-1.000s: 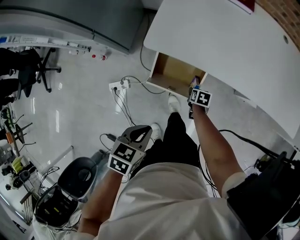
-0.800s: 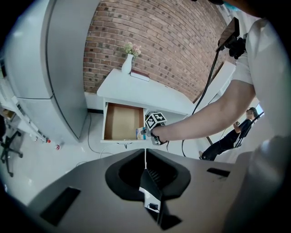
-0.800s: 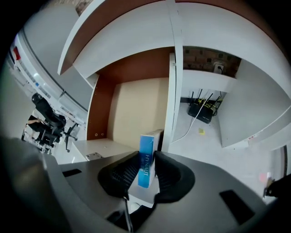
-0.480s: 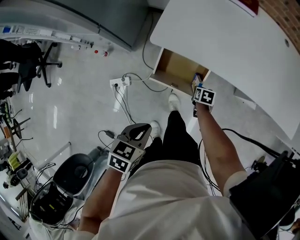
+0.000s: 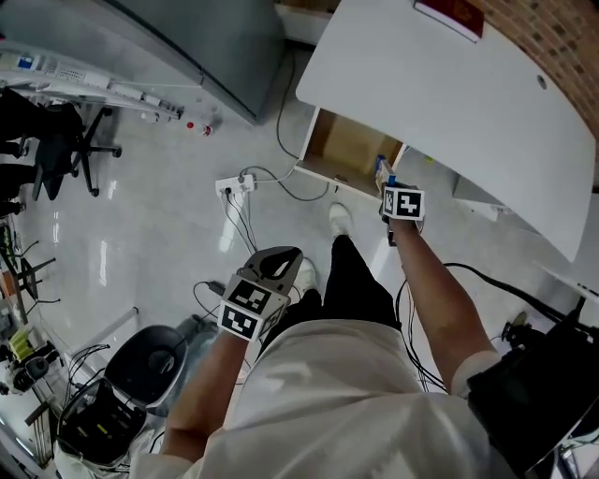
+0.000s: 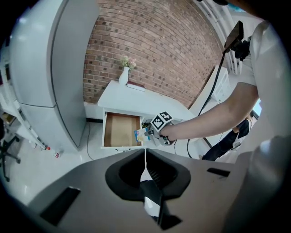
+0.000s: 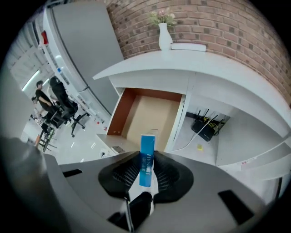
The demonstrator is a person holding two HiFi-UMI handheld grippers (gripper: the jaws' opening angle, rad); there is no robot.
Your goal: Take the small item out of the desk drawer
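Observation:
The desk drawer (image 5: 344, 146) stands pulled open under the white desk, and its brown bottom (image 7: 150, 113) shows bare. A small blue and white box (image 7: 148, 143) stands upright between the pads of my right gripper (image 7: 147, 160), which is shut on it. In the head view the box (image 5: 381, 170) is at the drawer's right front corner, just ahead of the right gripper (image 5: 386, 182). The left gripper view shows the box (image 6: 142, 134) held in front of the drawer (image 6: 120, 129). My left gripper (image 6: 145, 159) is shut and empty, low near my left knee (image 5: 276, 267).
The white desk (image 5: 449, 103) carries a red book (image 5: 454, 14) and a vase of flowers (image 7: 164, 34). A router (image 7: 207, 128) and cables lie under it. A power strip (image 5: 234, 176) with leads lies on the floor, a grey cabinet (image 5: 215, 37) stands left, and an office chair (image 5: 84, 140) is at far left.
The right gripper has closed on the box at the drawer's right side and has drawn back a little from the drawer. The left gripper has stayed where it was.

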